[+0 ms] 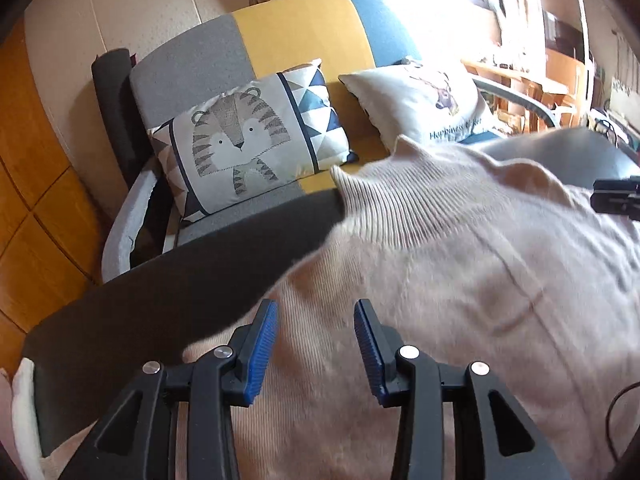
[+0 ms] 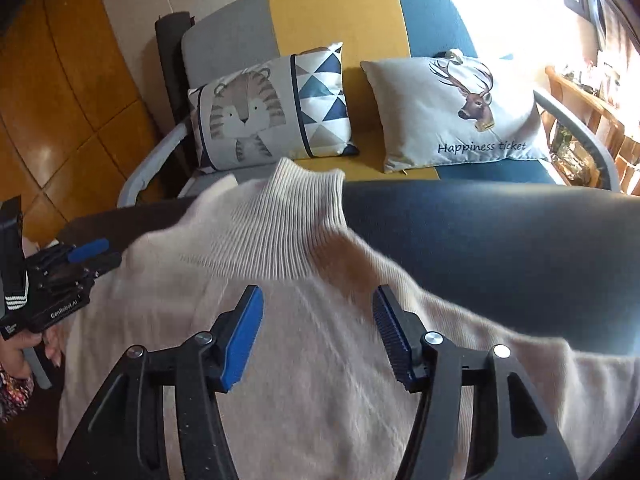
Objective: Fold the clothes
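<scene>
Cream ribbed knit: one turtleneck sweater point(image 2: 280, 320), spread flat over a dark padded surface point(image 2: 500, 248), its ribbed collar point(image 2: 288, 216) pointing toward the sofa and reaching the far edge of that surface. Body of the garment runs toward both cameras; one sleeve trails off to the right in the right wrist view.

Left gripper point(image 1: 316, 344): black frame, blue ribbed pads point(image 1: 262, 352), jaws spread wide, nothing between them. It hovers over the sweater's left shoulder area, near where the knit meets the bare dark surface. The same tool appears at the left edge of the right wrist view, held in a hand point(image 2: 16, 354) with a patterned cuff showing at the wrist.

Right gripper point(image 2: 318, 332): same build, jaws spread wide, empty, positioned above the sweater just below the collar. Whether either tool touches the fabric cannot be told.

Background items:
- Sofa point(image 2: 336, 12), panels of grey, yellow and blue, pale curved armrests.
- Tiger cushion point(image 2: 256, 116), with blue and white triangle panel, propped on the grey and yellow sections.
- Deer cushion point(image 2: 452, 112), white, lettered "Happiness ticket", beside the first and apart from it.
- Wooden floor point(image 2: 60, 100), orange-brown, left of the sofa.
- Bright window light at the upper right, washing out detail.
</scene>
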